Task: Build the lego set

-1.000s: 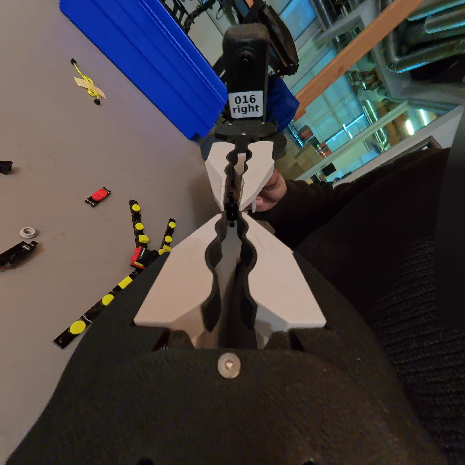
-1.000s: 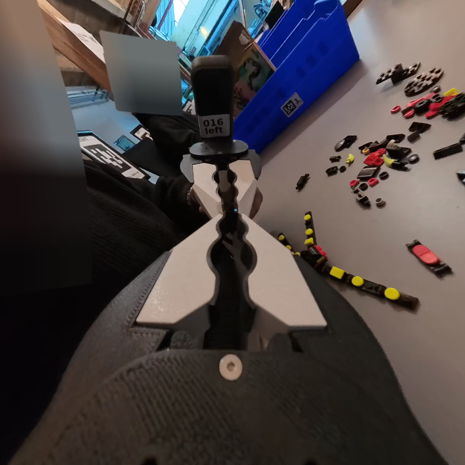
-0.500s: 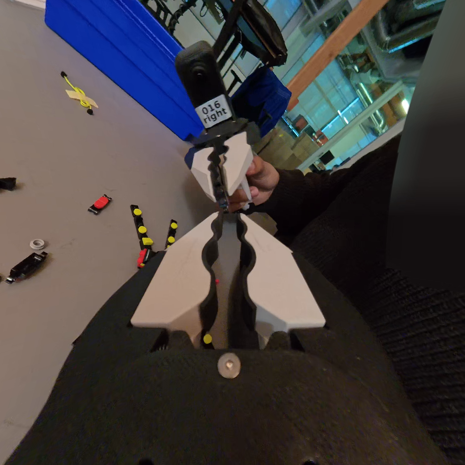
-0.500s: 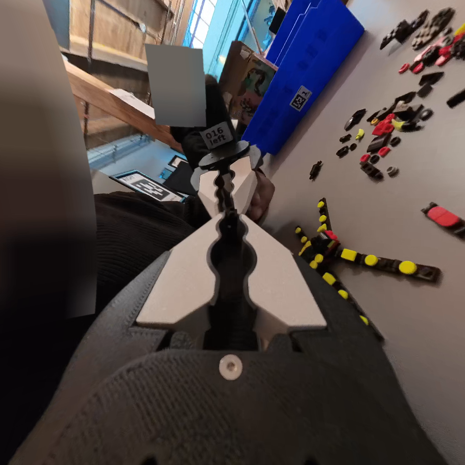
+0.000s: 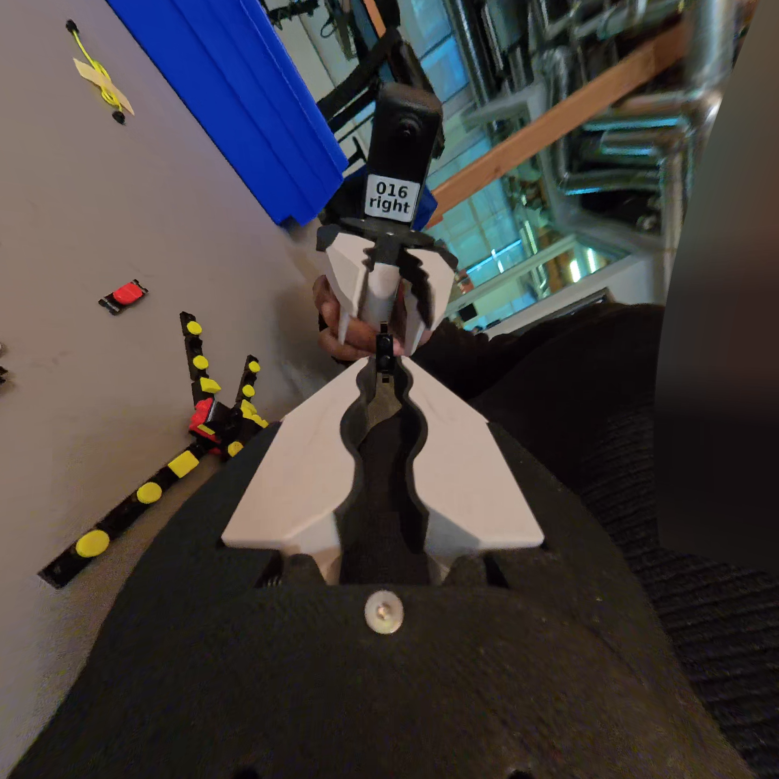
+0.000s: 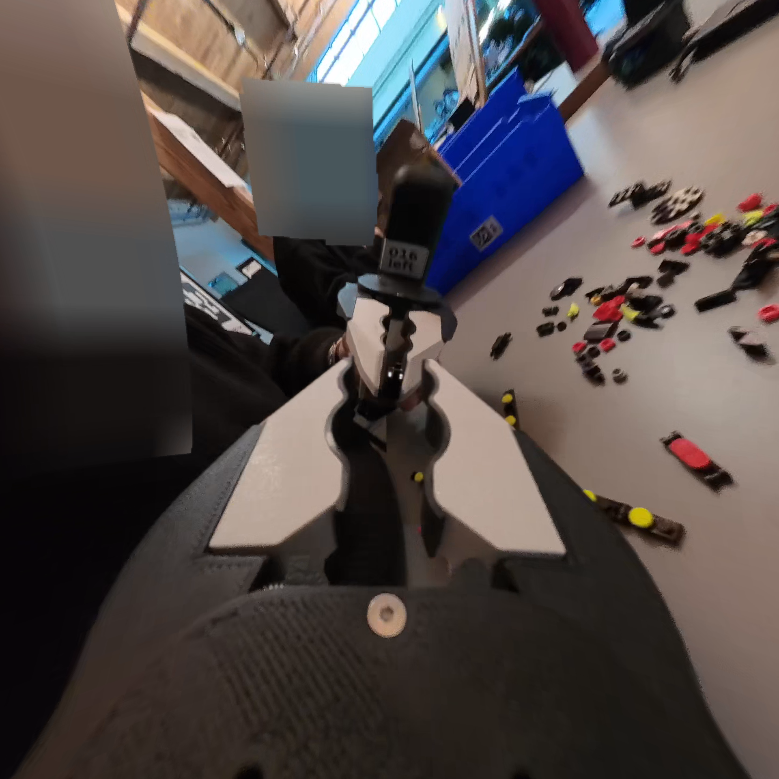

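My left gripper (image 5: 383,366) is shut on a small black lego piece (image 5: 383,346) and holds it in the air above the grey table. My right gripper (image 6: 387,371) faces it tip to tip and is open, its fingers standing either side of the piece without gripping it. In the right wrist view the left gripper (image 6: 394,385) shows straight ahead with the black piece (image 6: 394,373) at its tip. The partly built model (image 5: 210,417), black arms with yellow studs and a red centre, lies on the table below and to the left.
A blue bin (image 5: 236,105) stands at the table's far side. A red and black piece (image 5: 124,295) lies alone near the model. A heap of loose black, red and yellow pieces (image 6: 611,312) lies farther off. The person's dark sleeves fill the near side. The tips of both grippers are at nearly the same place.
Both grippers were shut tip to tip on the small black piece. The right gripper has now opened, and the left still holds the piece. Both views have swung a little.
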### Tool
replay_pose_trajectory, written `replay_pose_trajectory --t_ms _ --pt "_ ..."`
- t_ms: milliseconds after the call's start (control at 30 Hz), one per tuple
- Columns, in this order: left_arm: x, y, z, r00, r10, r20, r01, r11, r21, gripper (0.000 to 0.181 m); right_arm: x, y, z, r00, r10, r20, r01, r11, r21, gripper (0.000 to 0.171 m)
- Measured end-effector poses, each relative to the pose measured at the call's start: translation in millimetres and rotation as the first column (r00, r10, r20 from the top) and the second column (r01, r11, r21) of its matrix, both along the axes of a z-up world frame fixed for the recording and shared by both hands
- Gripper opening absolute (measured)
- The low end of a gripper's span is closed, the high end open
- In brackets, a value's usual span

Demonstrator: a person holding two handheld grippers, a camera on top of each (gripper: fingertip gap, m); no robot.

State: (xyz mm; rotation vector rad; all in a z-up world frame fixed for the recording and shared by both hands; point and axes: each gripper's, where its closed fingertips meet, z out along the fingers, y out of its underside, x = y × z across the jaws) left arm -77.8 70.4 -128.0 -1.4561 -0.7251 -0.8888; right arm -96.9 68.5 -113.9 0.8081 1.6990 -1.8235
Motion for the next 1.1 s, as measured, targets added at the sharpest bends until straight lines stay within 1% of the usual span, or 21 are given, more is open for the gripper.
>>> replay_pose_trajectory --t_ms 33,67,100,133,167,233,267,300,333,400,433,467,533,600,667,700,733,800,933,1000,1100 --pt "-2 -1 1 1.000 0.009 0.021 -0.009 1.000 0.012 0.005 -2 3 3 1.000 -0.014 -0.018 0.014 1.000 -0.008 0.035" --pt "-4 -1 1 0.999 0.018 0.036 -0.019 1.000 0.022 0.005 -1 5 2 0.997 -0.010 -0.071 0.011 1.000 0.020 0.040" --pt "-5 -2 3 0.999 0.019 0.049 -0.021 0.999 0.034 0.005 0 6 -2 0.986 -0.008 -0.165 0.024 0.995 0.096 0.052" --pt "-6 -2 4 0.998 0.020 0.061 -0.023 0.999 0.044 0.005 -3 7 -7 0.959 -0.024 -0.283 0.081 0.978 0.190 0.059" --pt "-7 -3 4 0.997 0.024 0.077 -0.028 0.998 0.051 0.005 -7 8 -7 0.914 -0.034 -0.404 0.146 0.957 0.249 0.064" --pt "-9 -4 5 0.991 0.025 0.130 -0.035 0.997 0.074 0.005 -14 10 -2 0.800 -0.061 -0.596 0.287 0.912 0.292 0.062" --pt "-11 -4 6 0.986 0.025 0.165 -0.041 0.995 0.091 0.005 -18 12 -1 0.747 -0.084 -0.660 0.357 0.887 0.291 0.051" --pt "-12 -5 6 0.980 0.026 0.197 -0.047 0.993 0.107 0.005 -20 13 -1 0.709 -0.101 -0.698 0.402 0.871 0.282 0.038" --pt "-13 -6 6 0.975 0.023 0.222 -0.050 0.992 0.117 0.005 -18 11 -1 0.692 -0.102 -0.715 0.408 0.872 0.270 0.030" --pt "-13 -6 5 0.969 0.016 0.246 -0.048 0.991 0.125 0.005 -4 3 2 0.711 -0.062 -0.700 0.321 0.915 0.245 0.030" --pt "-12 -6 5 0.968 0.007 0.249 -0.039 0.991 0.126 0.005 4 0 4 0.726 -0.031 -0.687 0.258 0.938 0.230 0.036" --pt "-10 -5 5 0.969 -0.002 0.248 -0.030 0.992 0.126 0.005 10 -1 5 0.738 -0.009 -0.674 0.210 0.953 0.218 0.046" --pt "-5 -4 5 0.968 -0.040 0.248 0.009 0.992 0.126 0.005 14 0 4 0.762 0.018 -0.647 0.154 0.966 0.208 0.032" --pt "1 -3 3 0.964 -0.074 0.256 0.043 0.991 0.125 0.005 17 2 2 0.788 0.041 -0.614 0.108 0.973 0.203 0.034" --pt "11 -2 2 0.955 -0.135 0.264 0.104 0.986 0.128 0.006 27 1 -3 0.808 0.116 -0.578 0.013 0.977 0.213 0.034" --pt "16 -1 2 0.949 -0.165 0.269 0.134 0.982 0.133 0.005 32 0 -8 0.806 0.156 -0.571 -0.021 0.972 0.235 0.037" --pt "23 -1 3 0.938 -0.210 0.275 0.176 0.974 0.144 0.006 37 0 -12 0.793 0.197 -0.577 -0.052 0.965 0.258 0.035" --pt "33 0 2 0.924 -0.266 0.275 0.233 0.962 0.144 0.005 45 -1 -13 0.760 0.231 -0.608 -0.072 0.959 0.275 0.032" --pt "57 3 2 0.889 -0.372 0.266 0.346 0.927 0.141 0.005 64 -2 -6 0.729 0.287 -0.622 -0.165 0.955 0.247 0.016" --pt "61 4 4 0.873 -0.390 0.294 0.360 0.920 0.154 0.004 71 -2 -5 0.721 0.312 -0.618 -0.207 0.949 0.238 0.010" --pt "67 5 1 0.861 -0.403 0.310 0.378 0.915 0.138 0.005 78 1 -7 0.716 0.351 -0.604 -0.248 0.936 0.249 0.008"
